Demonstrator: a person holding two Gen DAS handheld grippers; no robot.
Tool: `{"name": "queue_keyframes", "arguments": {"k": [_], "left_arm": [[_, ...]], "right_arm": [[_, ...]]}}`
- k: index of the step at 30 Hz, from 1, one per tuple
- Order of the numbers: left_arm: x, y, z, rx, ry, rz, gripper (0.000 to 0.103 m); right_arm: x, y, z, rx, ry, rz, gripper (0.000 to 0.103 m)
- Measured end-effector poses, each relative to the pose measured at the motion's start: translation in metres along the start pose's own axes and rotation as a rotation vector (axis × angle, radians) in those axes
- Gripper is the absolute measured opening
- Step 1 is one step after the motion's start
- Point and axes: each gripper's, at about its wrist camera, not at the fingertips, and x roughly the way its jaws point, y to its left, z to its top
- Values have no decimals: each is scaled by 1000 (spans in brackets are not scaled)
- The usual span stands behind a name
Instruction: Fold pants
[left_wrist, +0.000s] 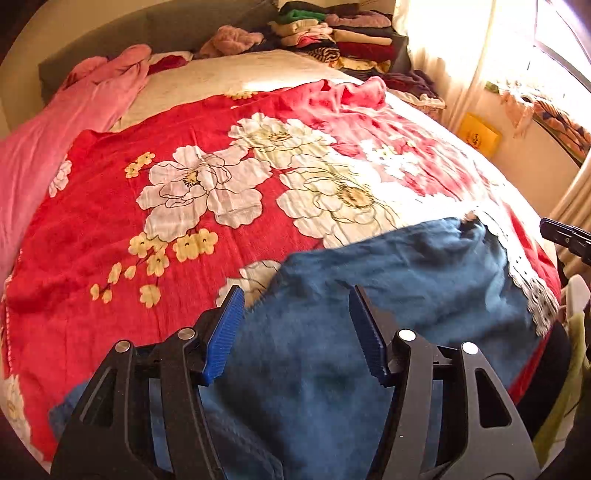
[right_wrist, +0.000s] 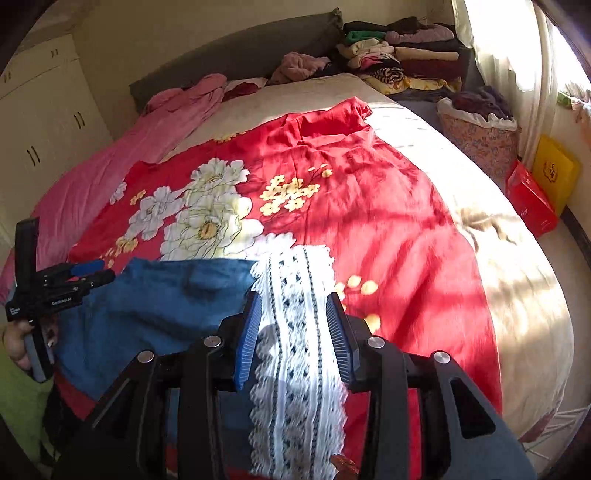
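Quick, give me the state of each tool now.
Left tool: open, holding nothing, above the blue pants.
Right tool: open, holding nothing, above the white lace trim.

The pants (left_wrist: 332, 295) lie on the floral cover (left_wrist: 184, 192) at the near edge of the bed (right_wrist: 517, 295). A lace-trimmed strip (right_wrist: 295, 332) runs along the pants' right side. The left tool (left_wrist: 297, 332) hangs above the pants with nothing between its jaws; the right tool (right_wrist: 293, 339) hangs above the strip, jaws apart and clear of it. Left of the pants, along the bed's far left side, lies a blanket (left_wrist: 55, 129). Behind the pants, at the bed's head, a pile of folded clothes (right_wrist: 399, 62) sits toward the right. A basket (right_wrist: 476, 133) stands right of the bed.
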Motion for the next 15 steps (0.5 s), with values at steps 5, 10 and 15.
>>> {"name": "queue_keyframes", "arguments": {"k": [5, 10, 15], "left_arm": [[46, 21, 4, -96, 90, -79, 53], [57, 15, 0, -121, 88, -150, 8], [32, 12, 10, -120, 7, -157, 1]], "right_arm": [[61, -26, 29, 69, 101, 78, 36], [108, -37, 24, 108, 203, 155, 39], [87, -35, 21, 98, 97, 234, 16]]}}
